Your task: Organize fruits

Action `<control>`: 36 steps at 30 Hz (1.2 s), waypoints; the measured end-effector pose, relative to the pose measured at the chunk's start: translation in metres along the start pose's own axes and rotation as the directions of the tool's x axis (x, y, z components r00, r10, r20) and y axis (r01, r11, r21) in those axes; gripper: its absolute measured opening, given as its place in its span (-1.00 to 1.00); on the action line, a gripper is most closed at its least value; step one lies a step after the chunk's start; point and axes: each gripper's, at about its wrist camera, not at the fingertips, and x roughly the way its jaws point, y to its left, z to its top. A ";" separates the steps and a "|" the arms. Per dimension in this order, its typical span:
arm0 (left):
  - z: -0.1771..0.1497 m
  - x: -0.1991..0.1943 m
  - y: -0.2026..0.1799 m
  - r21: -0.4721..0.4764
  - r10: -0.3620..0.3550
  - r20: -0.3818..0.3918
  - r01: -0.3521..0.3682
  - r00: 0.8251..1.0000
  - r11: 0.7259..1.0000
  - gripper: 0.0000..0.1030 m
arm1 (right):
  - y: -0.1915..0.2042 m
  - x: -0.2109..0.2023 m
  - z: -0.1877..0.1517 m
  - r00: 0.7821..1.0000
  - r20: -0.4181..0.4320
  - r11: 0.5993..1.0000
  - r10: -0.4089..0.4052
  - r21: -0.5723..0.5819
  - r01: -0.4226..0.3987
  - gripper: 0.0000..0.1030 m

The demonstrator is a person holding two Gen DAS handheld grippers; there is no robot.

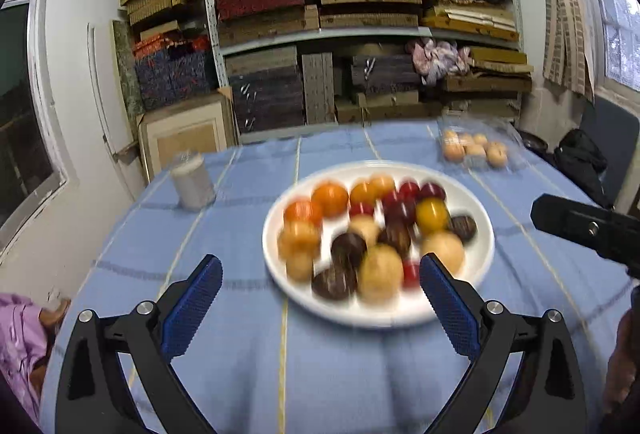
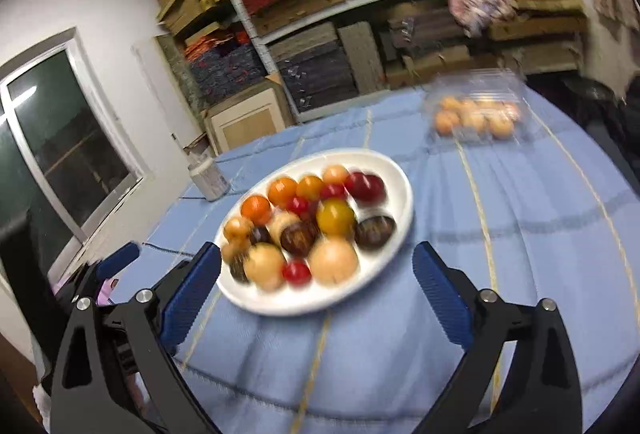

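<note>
The left gripper (image 1: 321, 292) hangs above the near edge of the surface (image 1: 240, 354) with its blue pads (image 1: 192, 304) spread wide and nothing between them. The right gripper (image 2: 317, 280) is likewise spread wide and empty, tilted so that its view leans to one side.

A white plate (image 1: 476, 262) sits on the blue checked cloth, just ahead of both grippers. It carries a heap of small round fruits (image 1: 380, 274): orange ones at the far left, dark red ones at the far right, pale yellow and dark brown ones nearer the front. Motion blur softens them, so the kinds are hard to name with certainty.

Well beyond the plate, toward the far right of the surface, a clear plastic box (image 1: 480, 126) holds several pale orange fruits (image 1: 474, 148). A grey-white jar (image 1: 192, 184) stands upright to the left of the plate, apart from it.

In the left wrist view, the black body of the right gripper shows at the right edge. Behind the surface, shelves (image 1: 360, 30) are packed with flat boxes.
</note>
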 end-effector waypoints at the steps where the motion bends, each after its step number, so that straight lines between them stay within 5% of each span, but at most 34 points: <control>1: -0.006 -0.005 -0.002 0.005 -0.001 -0.002 0.001 1.000 1.000 0.93 | -0.002 -0.003 -0.010 1.000 -0.014 1.000 -0.006 0.006 0.006 0.84; 13: -0.039 -0.044 -0.020 0.030 -0.006 0.040 0.005 0.999 1.000 0.93 | 0.025 -0.027 -0.053 0.997 0.001 0.986 -0.079 -0.147 0.078 0.91; 20: -0.034 -0.037 -0.015 -0.033 -0.014 -0.025 0.014 1.000 0.999 0.93 | 0.020 -0.030 -0.049 0.997 0.007 0.990 -0.075 -0.116 0.075 0.91; 25: -0.035 -0.035 -0.011 -0.067 -0.096 -0.035 0.094 0.995 0.993 0.93 | 0.019 -0.032 -0.049 0.997 0.006 0.991 -0.072 -0.114 0.072 0.91; 30: -0.037 -0.045 -0.019 -0.020 -0.051 0.039 0.052 0.998 0.998 0.93 | 0.020 -0.032 -0.049 0.998 0.006 0.991 -0.070 -0.111 0.071 0.91; 36: -0.037 -0.033 -0.016 -0.038 -0.052 -0.026 0.051 0.998 0.998 0.93 | 0.017 -0.030 -0.050 0.997 0.005 0.993 -0.073 -0.097 0.073 0.91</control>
